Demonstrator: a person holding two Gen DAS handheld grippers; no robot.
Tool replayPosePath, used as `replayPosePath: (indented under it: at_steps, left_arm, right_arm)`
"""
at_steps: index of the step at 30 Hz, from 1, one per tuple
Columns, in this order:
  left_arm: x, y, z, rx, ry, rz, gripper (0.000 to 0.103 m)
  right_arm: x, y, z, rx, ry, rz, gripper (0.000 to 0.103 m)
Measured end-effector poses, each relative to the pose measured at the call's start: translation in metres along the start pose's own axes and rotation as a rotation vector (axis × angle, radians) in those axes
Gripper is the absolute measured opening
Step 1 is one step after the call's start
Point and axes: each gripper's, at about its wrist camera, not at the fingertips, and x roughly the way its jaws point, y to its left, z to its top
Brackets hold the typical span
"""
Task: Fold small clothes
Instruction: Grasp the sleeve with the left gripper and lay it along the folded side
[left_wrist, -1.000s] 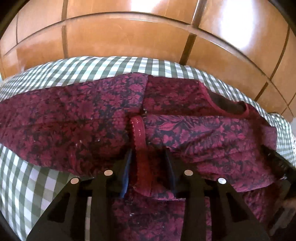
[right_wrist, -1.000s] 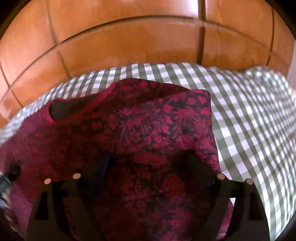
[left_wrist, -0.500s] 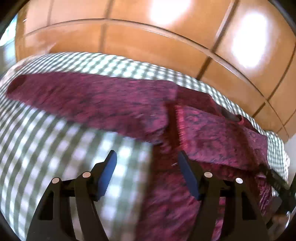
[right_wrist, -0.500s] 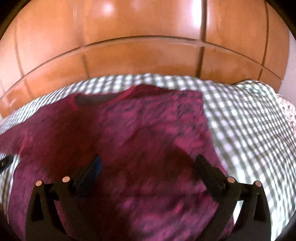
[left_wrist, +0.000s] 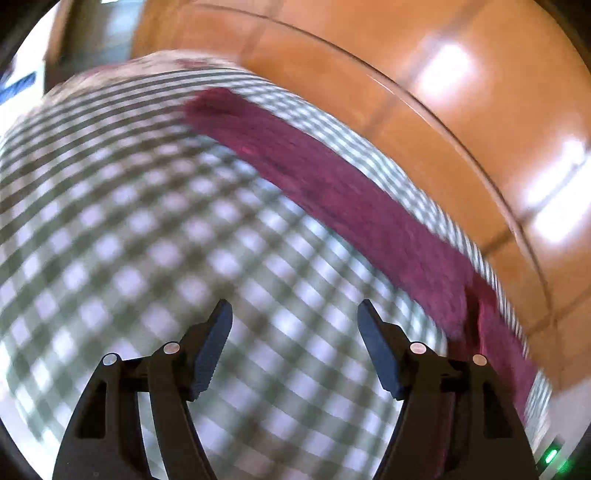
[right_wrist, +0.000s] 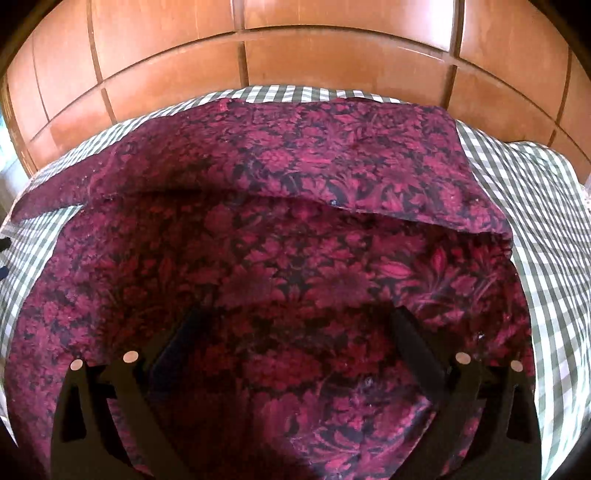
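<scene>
A second ago the left hand-held gripper (left_wrist: 294, 347) had its jaws pinched on the red trim of the floral top (right_wrist: 288, 258); now it has let go and swung out to the left, so it hangs wide open and empty over the green checked cloth (left_wrist: 155, 236), with only the long sleeve (left_wrist: 332, 192) stretched across its blurred view. That suggests one fold has been laid and the outstretched sleeve is probably next. The top lies spread on the checked cloth in front of the wooden panelled wall (right_wrist: 332, 55), its far part doubled over into a flap. The right hand-held gripper (right_wrist: 295, 343) has opened wide too, holding nothing, poised over the body of the top; whether its tips touch the fabric I cannot tell.
</scene>
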Motion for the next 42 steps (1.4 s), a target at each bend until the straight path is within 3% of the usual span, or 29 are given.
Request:
replayPosePath:
  at_steps: [4,8,23,27,32,35,36,37,39,42]
  left_arm:
    - [-0.001,0.028,0.032,-0.11,0.0,-0.019,0.072]
    - [0.005,0.047,0.061,-0.198,-0.01,0.014,0.072]
    - [0.029,0.056,0.094,-0.184,-0.067,0.119,0.072]
    - [0.044,0.059,0.111,-0.231,-0.042,0.075,0.051]
    - [0.059,0.06,0.128,-0.295,-0.03,0.074,0.051]
    - [0.069,0.058,0.135,-0.27,-0.03,0.108,0.051]
    - [0.072,0.056,0.137,-0.255,-0.029,0.114,0.047]
    - [0.074,0.054,0.138,-0.231,-0.028,0.121,0.026]
    - [0.075,0.045,0.138,-0.188,-0.025,0.123,0.014]
    - [0.057,0.022,0.134,-0.106,-0.087,0.091,0.01]
  right_arm:
    - [-0.001,0.002,0.0,-0.011,-0.003,-0.016,0.101]
    - [0.001,0.003,0.001,-0.009,-0.011,-0.01,0.101]
    - [0.0,0.003,-0.001,-0.002,-0.028,-0.01,0.101]
    - [-0.001,0.003,-0.002,-0.003,-0.029,-0.014,0.101]
    - [0.0,0.003,-0.002,-0.005,-0.029,-0.014,0.101]
    - [0.0,0.004,-0.002,-0.006,-0.03,-0.016,0.101]
    - [0.0,0.004,-0.002,-0.006,-0.03,-0.017,0.101]
    - [0.0,0.004,-0.002,-0.006,-0.031,-0.018,0.101]
    - [0.001,0.004,-0.002,-0.001,-0.032,-0.015,0.101]
    - [0.001,0.003,-0.002,-0.001,-0.032,-0.015,0.101]
